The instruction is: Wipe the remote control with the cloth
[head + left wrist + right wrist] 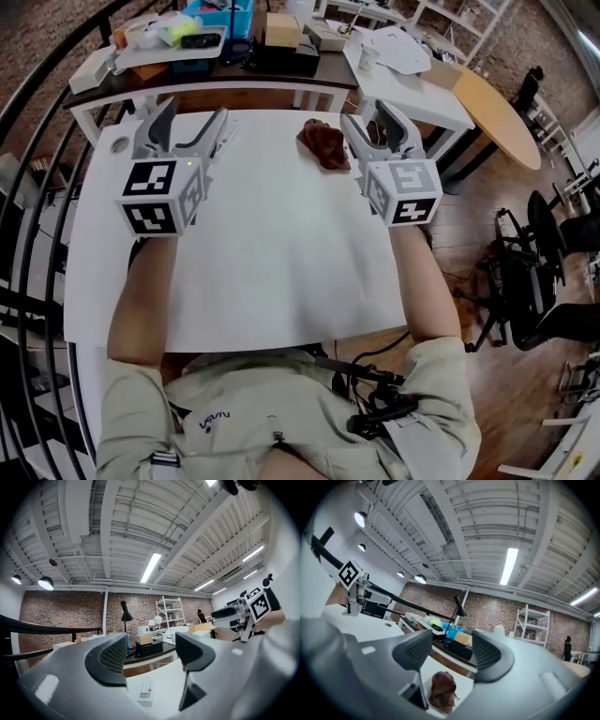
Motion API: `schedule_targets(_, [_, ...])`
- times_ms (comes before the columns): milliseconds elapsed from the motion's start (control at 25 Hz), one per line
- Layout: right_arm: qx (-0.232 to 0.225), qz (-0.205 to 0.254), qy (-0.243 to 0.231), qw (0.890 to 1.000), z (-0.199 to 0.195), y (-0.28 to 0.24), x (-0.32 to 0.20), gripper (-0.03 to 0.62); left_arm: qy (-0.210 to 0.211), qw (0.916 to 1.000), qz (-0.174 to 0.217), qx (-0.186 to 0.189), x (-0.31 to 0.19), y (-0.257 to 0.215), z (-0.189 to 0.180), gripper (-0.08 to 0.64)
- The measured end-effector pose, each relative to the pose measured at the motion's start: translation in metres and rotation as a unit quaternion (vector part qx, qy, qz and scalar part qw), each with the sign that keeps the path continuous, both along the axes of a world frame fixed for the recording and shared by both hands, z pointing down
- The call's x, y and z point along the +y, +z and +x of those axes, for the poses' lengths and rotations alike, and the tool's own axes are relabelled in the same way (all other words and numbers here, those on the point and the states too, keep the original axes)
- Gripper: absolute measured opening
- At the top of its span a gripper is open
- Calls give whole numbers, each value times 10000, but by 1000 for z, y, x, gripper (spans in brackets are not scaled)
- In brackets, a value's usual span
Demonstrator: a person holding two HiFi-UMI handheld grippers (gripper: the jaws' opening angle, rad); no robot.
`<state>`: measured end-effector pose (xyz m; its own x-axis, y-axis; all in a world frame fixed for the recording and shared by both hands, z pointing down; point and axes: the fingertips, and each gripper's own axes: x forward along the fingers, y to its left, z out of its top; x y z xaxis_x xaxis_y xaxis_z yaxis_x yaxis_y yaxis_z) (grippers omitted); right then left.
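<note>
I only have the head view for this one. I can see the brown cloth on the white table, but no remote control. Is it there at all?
Observer: Yes. The left gripper view shows the remote control lying on the white table, below the left gripper.
Operator: Is that gripper holding it?
Observer: No. Its jaws stand apart with nothing between the pads.
Operator: And the right one?
Observer: The right gripper is open and empty too. The cloth lies crumpled on the table below it, apart from the jaws.
</note>
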<state>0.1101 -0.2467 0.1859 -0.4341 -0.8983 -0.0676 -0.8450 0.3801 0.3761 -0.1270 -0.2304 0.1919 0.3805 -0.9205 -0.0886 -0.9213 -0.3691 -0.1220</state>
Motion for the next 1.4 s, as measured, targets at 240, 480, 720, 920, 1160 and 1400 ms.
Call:
schedule_targets(240, [7,-705,-52,9975,-1,26,-56,306,51,9965,-830,27,-60,36,-3,357])
schedule_targets(480, [179,-1608,-118,9868,-12,72,-100,343,160,9845,-1735,-172,-109,89,1,373])
schedule_targets(720, [327,-2425,-133,9695,-9,120,-132,382,75,9634,-2666,-272,-139,151,-10,385])
schedule_targets(920, [391,-3003,-78,9530,0,155,-143,382,306,9473,-3154,-462,-154,180,-4,429])
schedule_targets(1160, [541,-3505,-191,9348,-1,186,-144,382,525,9284,-3591,-794,-161,204,10,465])
schedule_targets(1400, [637,-3660,-197,9282,-1,197,-145,380,418,9102,-3973,-1092,-167,229,5,463])
